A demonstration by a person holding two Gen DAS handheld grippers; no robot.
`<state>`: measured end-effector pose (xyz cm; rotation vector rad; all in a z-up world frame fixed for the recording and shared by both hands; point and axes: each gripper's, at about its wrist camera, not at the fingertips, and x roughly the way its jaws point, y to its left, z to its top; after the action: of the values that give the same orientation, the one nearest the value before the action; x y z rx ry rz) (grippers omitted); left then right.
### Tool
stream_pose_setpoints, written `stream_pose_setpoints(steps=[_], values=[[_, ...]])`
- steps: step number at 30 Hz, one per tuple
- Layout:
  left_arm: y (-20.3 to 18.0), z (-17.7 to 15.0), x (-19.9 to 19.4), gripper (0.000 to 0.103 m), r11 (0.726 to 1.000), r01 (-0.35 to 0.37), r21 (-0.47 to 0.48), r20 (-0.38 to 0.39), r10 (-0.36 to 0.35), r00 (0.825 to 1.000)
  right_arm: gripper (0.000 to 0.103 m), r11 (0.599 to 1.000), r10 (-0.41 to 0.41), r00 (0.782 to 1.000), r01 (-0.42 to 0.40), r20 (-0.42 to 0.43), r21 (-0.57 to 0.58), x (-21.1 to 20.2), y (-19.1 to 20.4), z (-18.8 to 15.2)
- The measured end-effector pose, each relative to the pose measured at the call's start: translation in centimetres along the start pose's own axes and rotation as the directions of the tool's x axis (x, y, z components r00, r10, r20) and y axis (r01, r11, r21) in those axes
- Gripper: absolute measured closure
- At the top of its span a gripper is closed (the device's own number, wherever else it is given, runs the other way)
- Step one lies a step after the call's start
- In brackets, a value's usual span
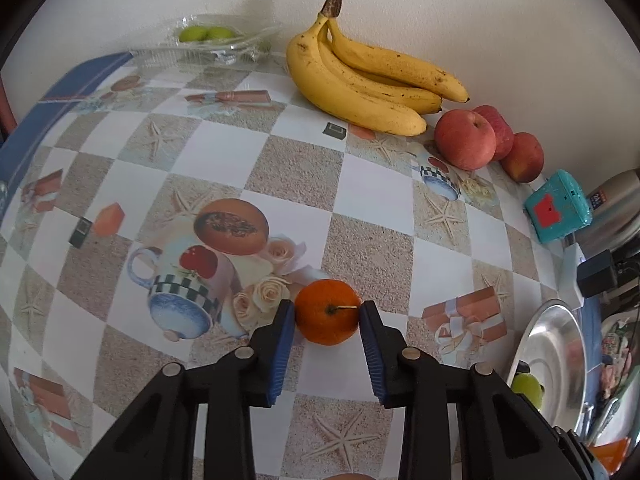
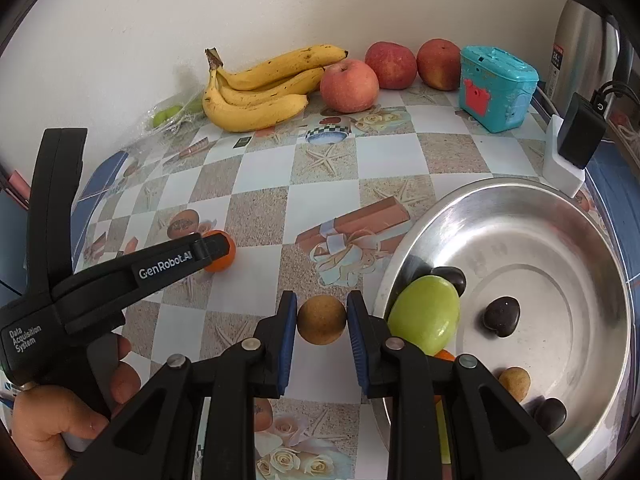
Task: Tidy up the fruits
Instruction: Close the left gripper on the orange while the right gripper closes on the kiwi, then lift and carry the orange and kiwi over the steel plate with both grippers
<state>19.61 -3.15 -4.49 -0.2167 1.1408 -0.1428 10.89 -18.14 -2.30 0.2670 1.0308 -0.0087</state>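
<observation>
My left gripper point(image 1: 328, 314) is shut on a small orange point(image 1: 327, 312) that rests on the patterned tablecloth; both blue pads press its sides. The same orange point(image 2: 221, 256) shows in the right wrist view, half hidden behind the left gripper's fingers. My right gripper point(image 2: 322, 320) is shut on a round brown fruit point(image 2: 322, 319), held just left of a steel bowl point(image 2: 560, 240). In the bowl lie a green fruit point(image 2: 426, 314), dark fruits point(image 2: 502, 316) and another brown fruit point(image 2: 515, 383).
A bunch of bananas point(image 1: 360, 76) and three red apples point(image 1: 466, 140) lie by the back wall. A clear tray with green fruits point(image 1: 206, 34) sits at back left. A teal box point(image 2: 496, 88), a flask point(image 2: 580, 44) and a black charger point(image 2: 580, 136) stand at the right.
</observation>
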Motion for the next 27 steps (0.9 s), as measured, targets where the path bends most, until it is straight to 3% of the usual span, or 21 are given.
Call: stream_pose_setpoints(steps=[18,27], values=[[-1.7,-0.6,-3.2,0.068,0.997,0.051,-0.064,-0.022,-0.053,0.998,0.077,1.000,-0.010,0.999,0.010,0.033,0.003,-2.0,-1.2,0.3],[-5.7,-2.5,-4.5,0.068,0.992,0.125,-0.031,-0.045,-0.127,0.991,0.076,0.994,-0.072,0.996,0.067,0.052,0.088,-4.3,-6.5,0.3]])
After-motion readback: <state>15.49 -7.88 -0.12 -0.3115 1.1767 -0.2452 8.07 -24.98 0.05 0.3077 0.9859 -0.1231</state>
